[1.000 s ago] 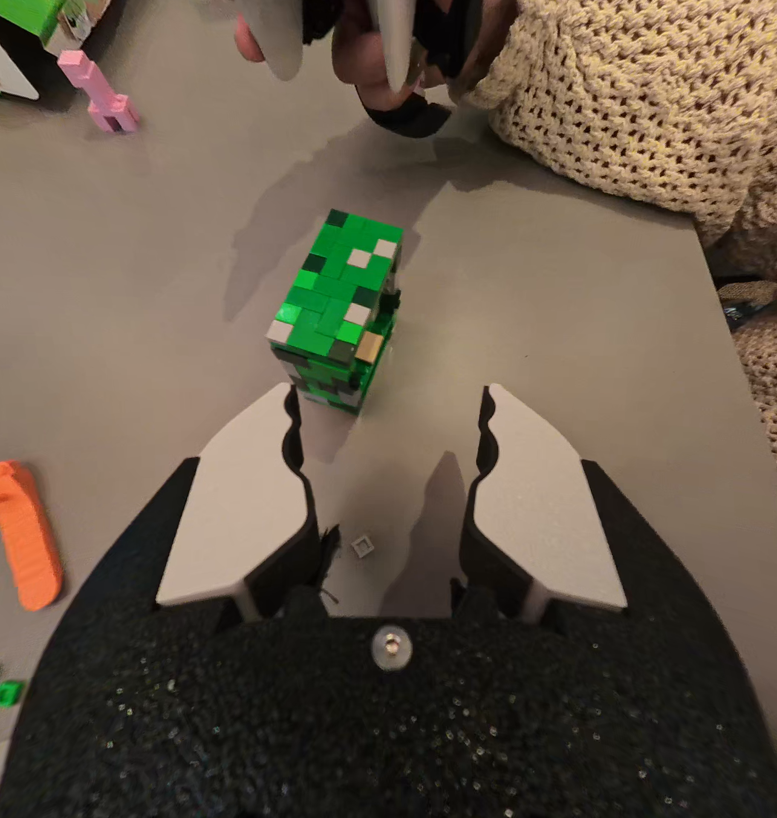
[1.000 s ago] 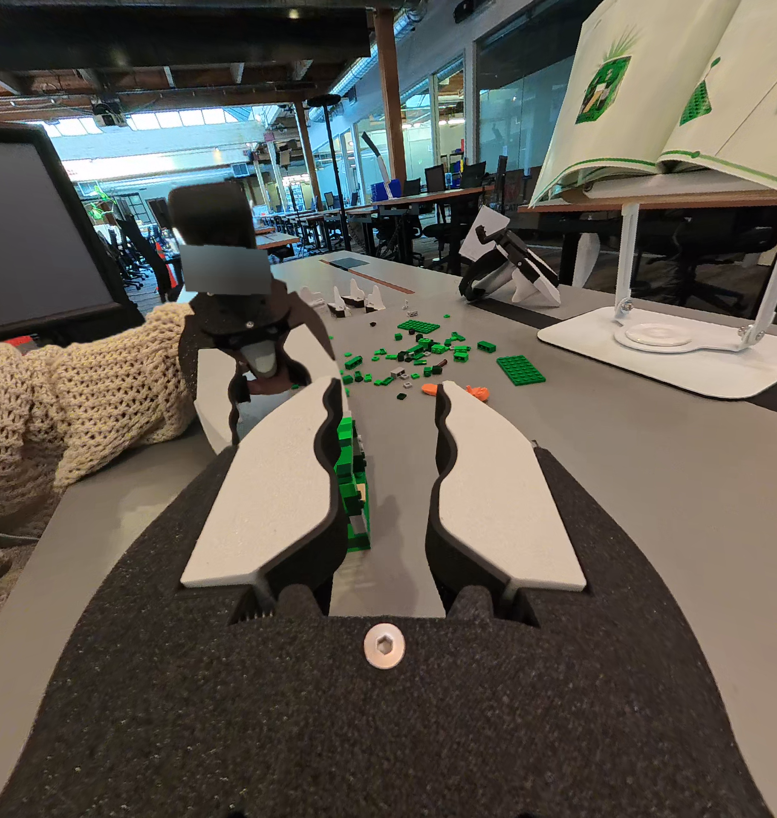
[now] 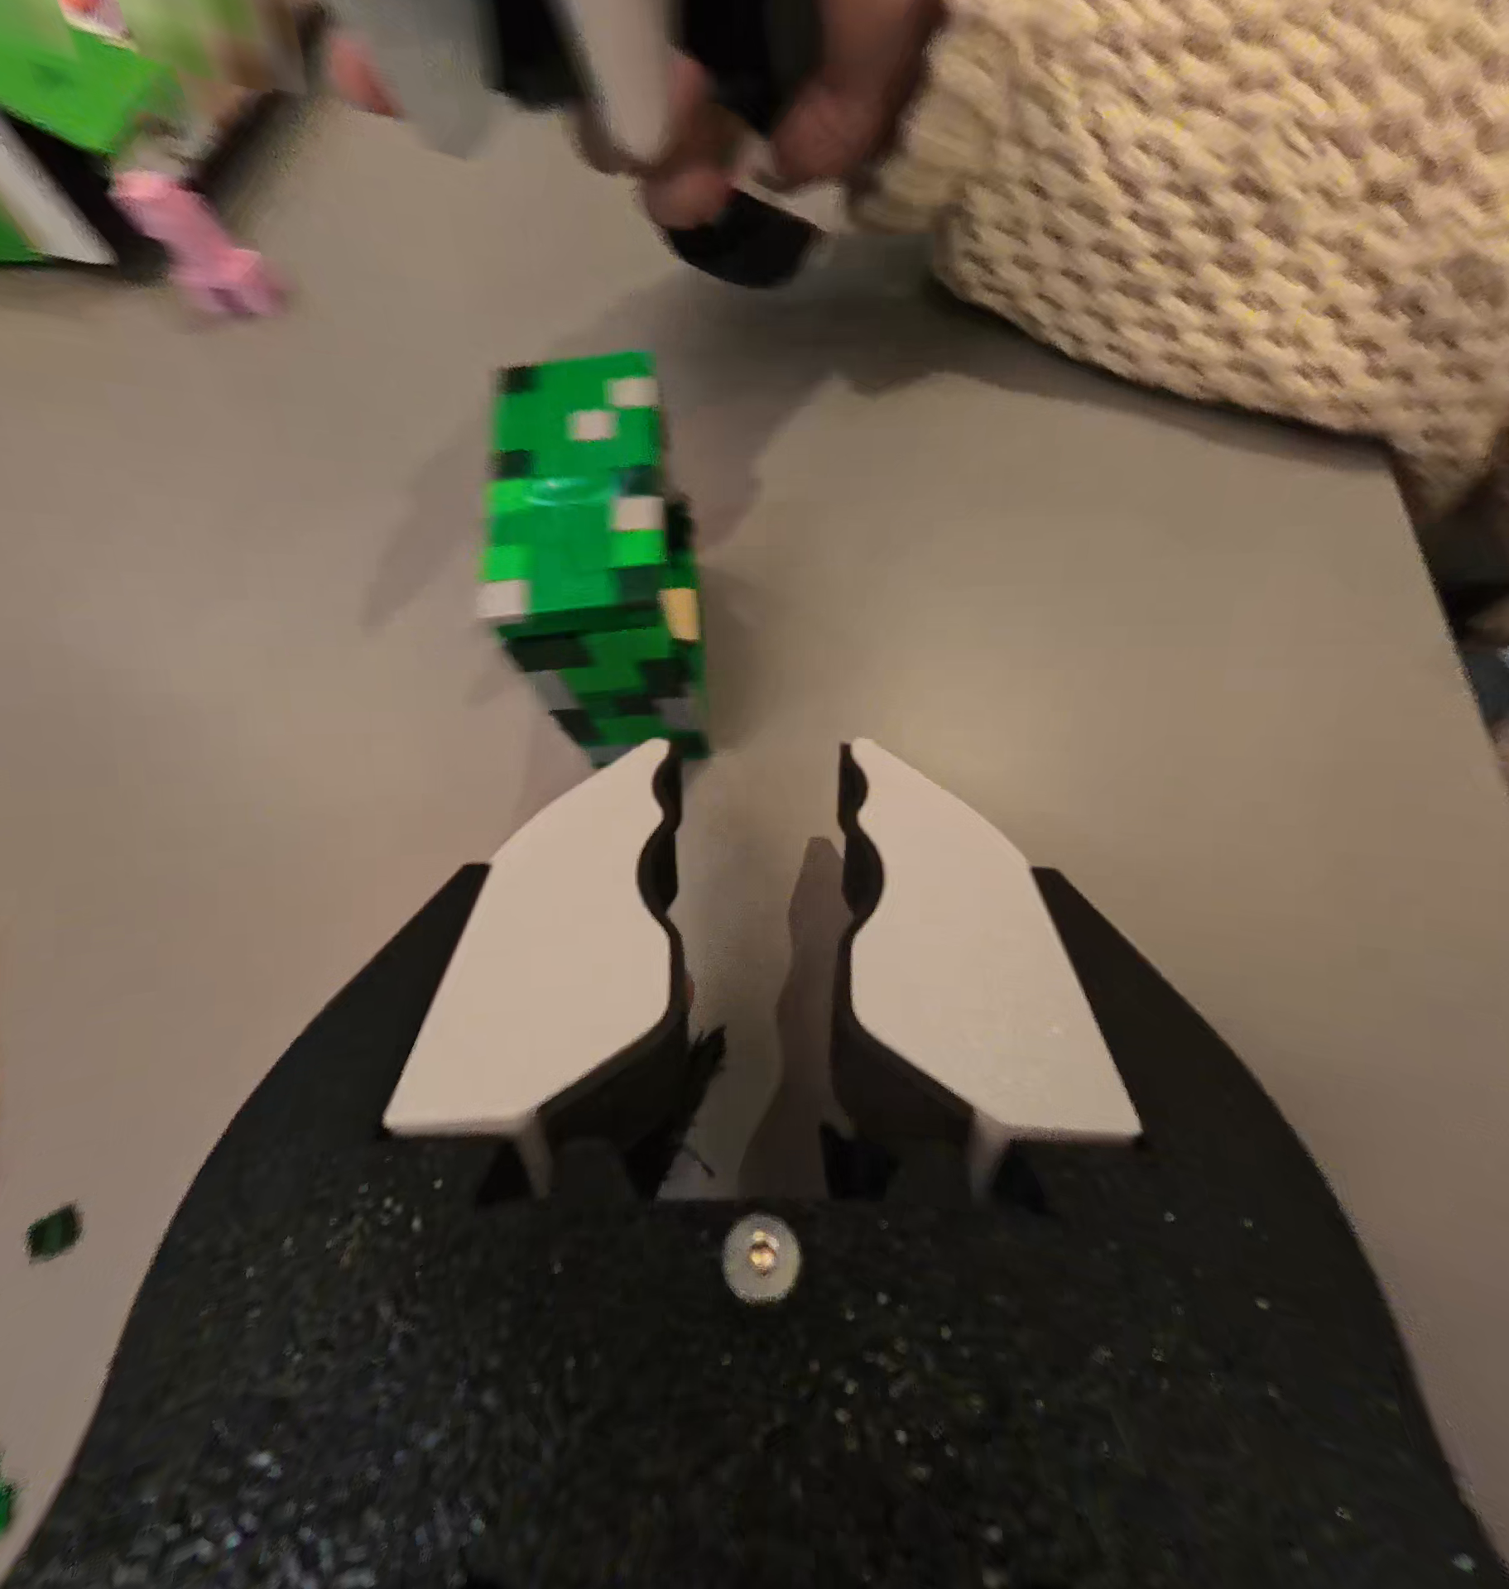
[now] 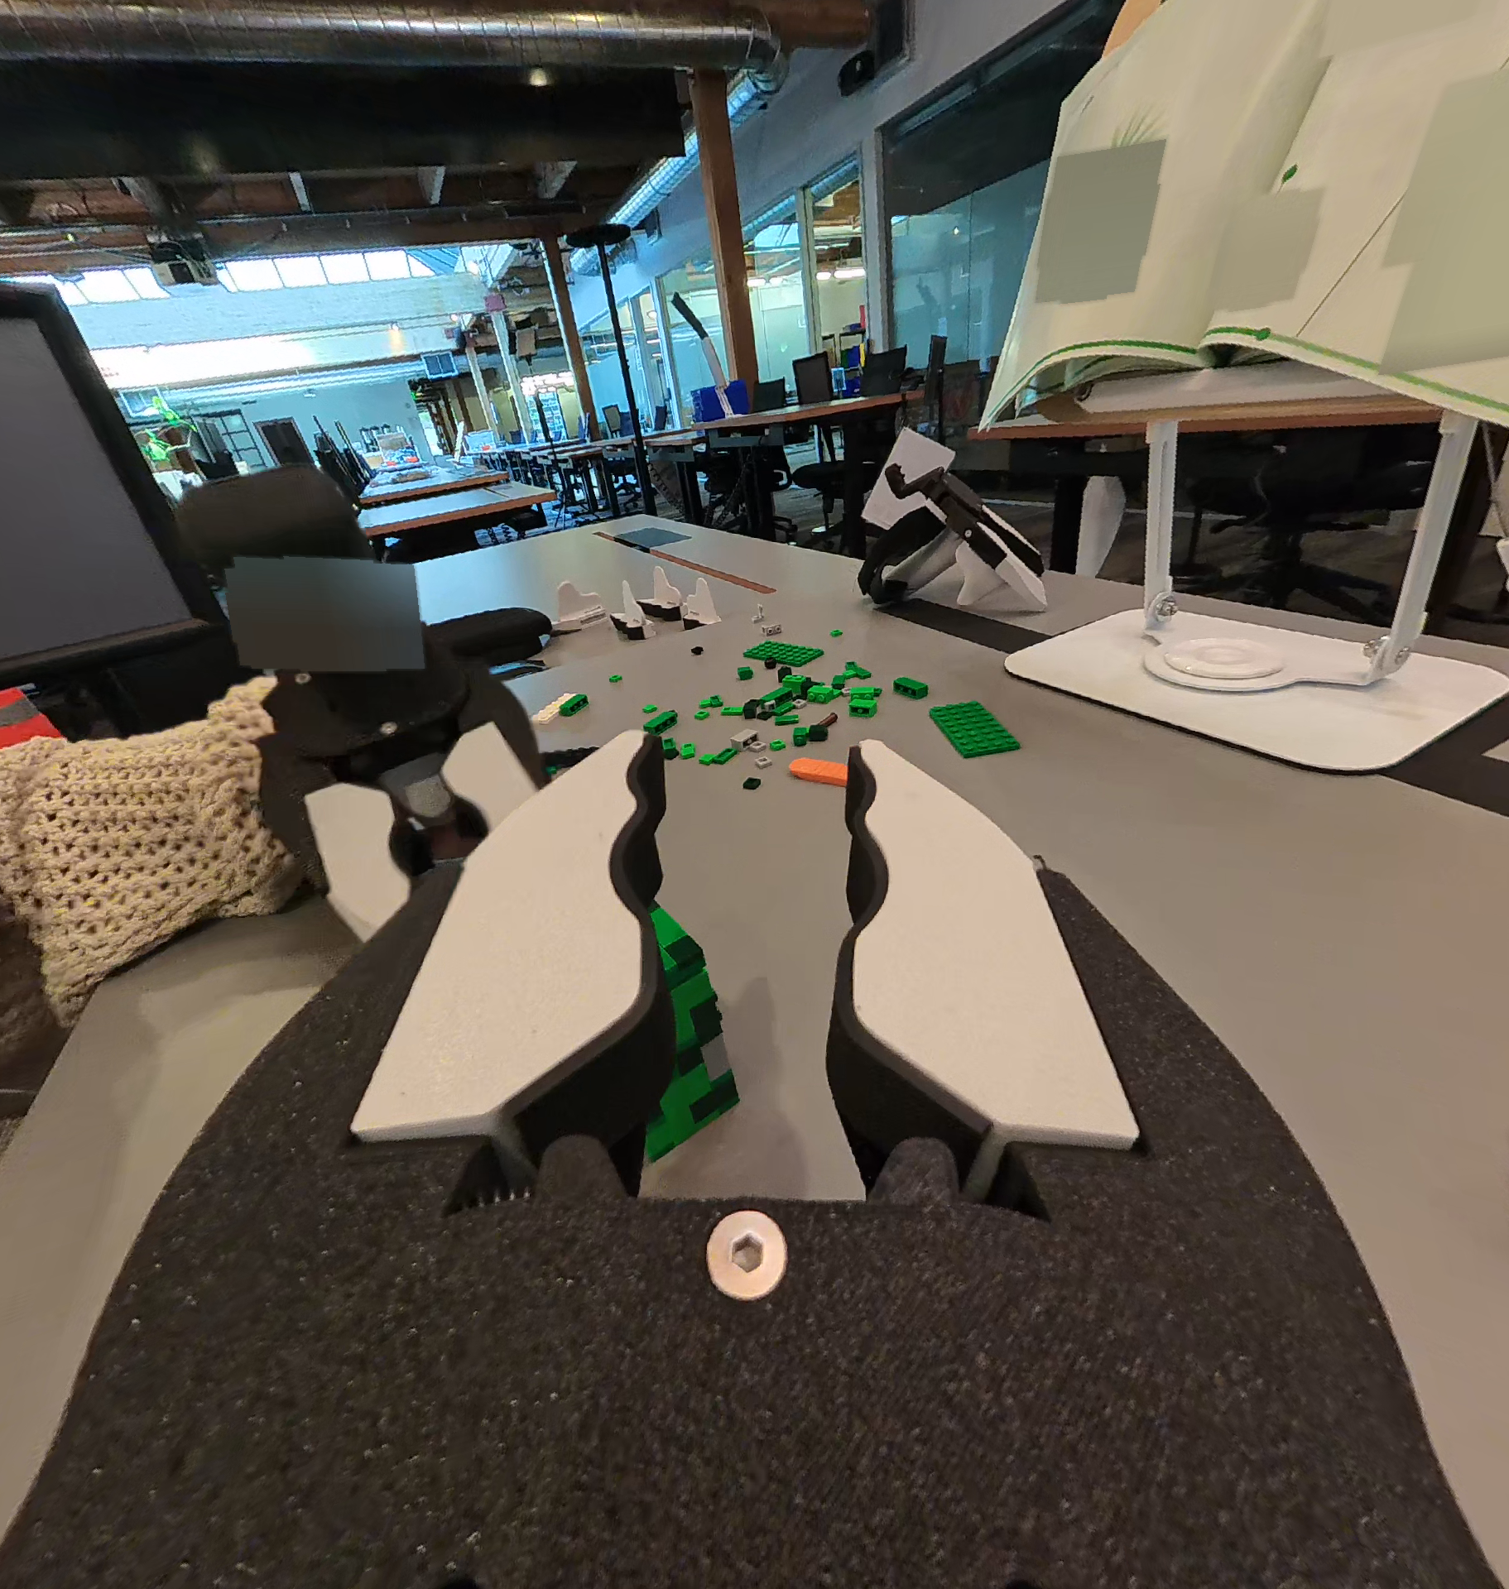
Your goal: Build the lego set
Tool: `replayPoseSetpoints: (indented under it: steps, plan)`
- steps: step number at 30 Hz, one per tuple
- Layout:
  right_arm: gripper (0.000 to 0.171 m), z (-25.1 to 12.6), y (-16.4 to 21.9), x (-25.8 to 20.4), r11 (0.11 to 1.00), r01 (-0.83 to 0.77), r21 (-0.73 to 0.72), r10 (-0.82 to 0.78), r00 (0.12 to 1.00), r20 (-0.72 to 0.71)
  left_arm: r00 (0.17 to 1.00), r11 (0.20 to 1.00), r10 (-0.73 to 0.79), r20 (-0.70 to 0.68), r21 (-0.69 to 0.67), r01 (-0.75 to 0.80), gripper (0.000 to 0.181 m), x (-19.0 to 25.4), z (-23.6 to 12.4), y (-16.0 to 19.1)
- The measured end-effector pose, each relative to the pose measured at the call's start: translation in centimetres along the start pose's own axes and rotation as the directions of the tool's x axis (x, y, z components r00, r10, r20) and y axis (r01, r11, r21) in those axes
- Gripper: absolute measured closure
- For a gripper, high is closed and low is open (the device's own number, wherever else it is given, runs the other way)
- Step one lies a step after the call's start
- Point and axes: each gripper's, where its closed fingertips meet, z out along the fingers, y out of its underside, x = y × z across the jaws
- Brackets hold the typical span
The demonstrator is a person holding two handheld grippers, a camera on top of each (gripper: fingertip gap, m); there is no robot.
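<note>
Left gripper (image 3: 755, 757) jaws narrowed versus a second ago, still parted, empty; right gripper (image 4: 751, 757) gaped empty; green lego block (image 3: 591, 550) shifted left of fingertips.

A white book stand (image 4: 1249, 679) sits at the right of the grey tabletop (image 4: 1206, 903), an open booklet (image 4: 1301, 215) propped on it. A dark monitor (image 4: 37, 490) stands at the left. Behind, rows of desks (image 4: 493, 490) and wooden posts (image 4: 720, 223) fill an open office.
</note>
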Motion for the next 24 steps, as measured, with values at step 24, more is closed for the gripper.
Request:
replayPoseSetpoints:
  steps: [24]
  plan:
    - [0.131, 0.6, 0.3, -0.5, 1.000, 0.013, -0.021, -0.012, 1.000, 0.019, 0.976, 0.991, -0.070, 0.206, -0.095, 0.091, 0.136, -4.1, 4.6, 0.0]
